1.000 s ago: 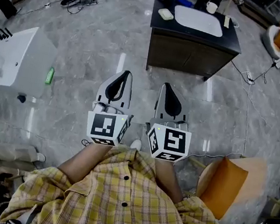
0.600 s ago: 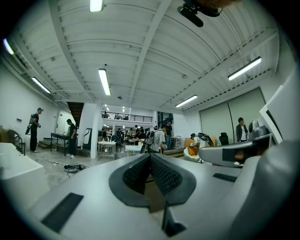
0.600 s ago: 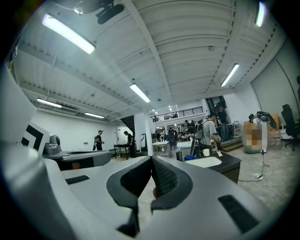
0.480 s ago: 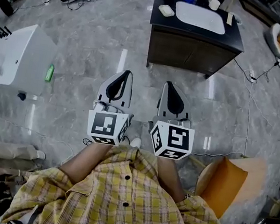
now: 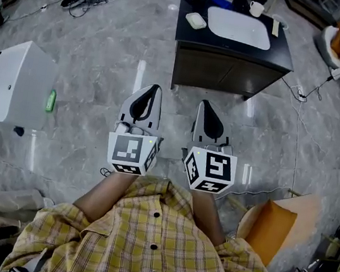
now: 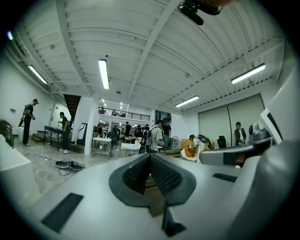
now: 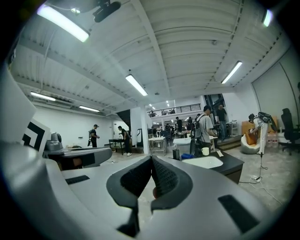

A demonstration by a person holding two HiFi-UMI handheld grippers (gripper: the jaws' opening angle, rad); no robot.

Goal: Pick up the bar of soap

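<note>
My left fingers (image 5: 143, 105) and right fingers (image 5: 207, 122) are clenched empty; the desk (image 5: 198, 37) with the bar of soap (image 5: 195, 20) is closer ahead of them now, still out of reach.

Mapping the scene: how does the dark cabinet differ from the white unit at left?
The dark cabinet is black with a white basin; the white unit is white all over. The cabinet's top carries a mug and, apparently, the soap; the white unit shows a green item at its edge. Both stand on the grey floor.
</note>
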